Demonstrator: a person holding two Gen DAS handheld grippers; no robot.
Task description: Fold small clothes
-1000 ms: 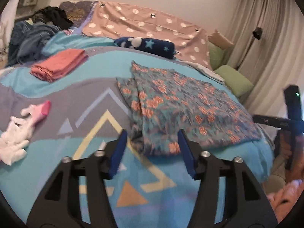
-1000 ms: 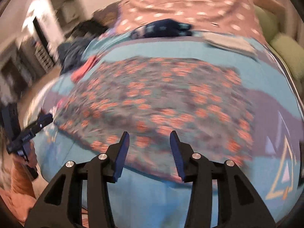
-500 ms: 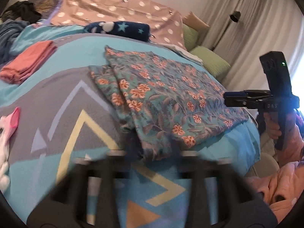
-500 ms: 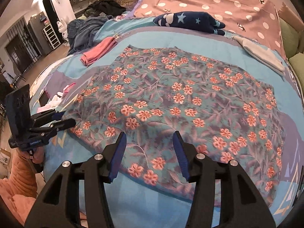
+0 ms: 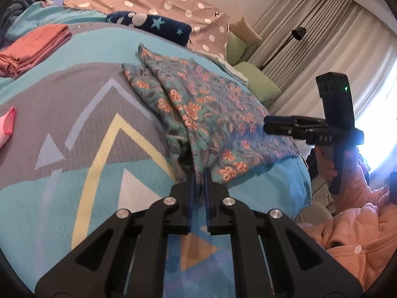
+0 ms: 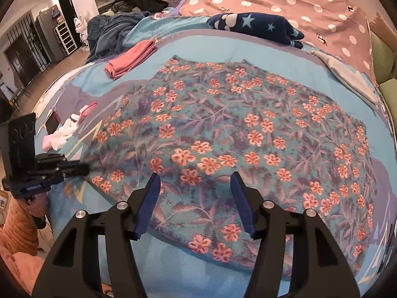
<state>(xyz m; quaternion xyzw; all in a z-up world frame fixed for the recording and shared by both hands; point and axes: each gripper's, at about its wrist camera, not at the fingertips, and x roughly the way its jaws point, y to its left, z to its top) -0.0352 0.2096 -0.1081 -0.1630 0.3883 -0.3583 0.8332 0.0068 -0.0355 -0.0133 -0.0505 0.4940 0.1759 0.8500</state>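
Left gripper [image 5: 199, 173] fingers pinched nearly together on the near corner of the floral garment [image 6: 248, 134], cloth bunched between the blue pads. Right gripper [image 6: 196, 196] fingers spread apart and opening, poised over the garment's near edge; fabric lies below the gap, pads not pressing it.

Bedspread [image 5: 62, 124]: turquoise and grey, geometric print, carries everything else.
Floral garment: spread flat across the middle of the bedspread, one side doubled over in loose folds.
Polka-dot sheet [image 6: 297, 2]: pink, at the far side.
Star-print bundle [image 6: 255, 27]: navy, just beyond the garment.
Pink folded stack [image 6: 131, 58]: far-left, apart from the garment.
White and pink small items [image 6: 65, 130]: left edge.
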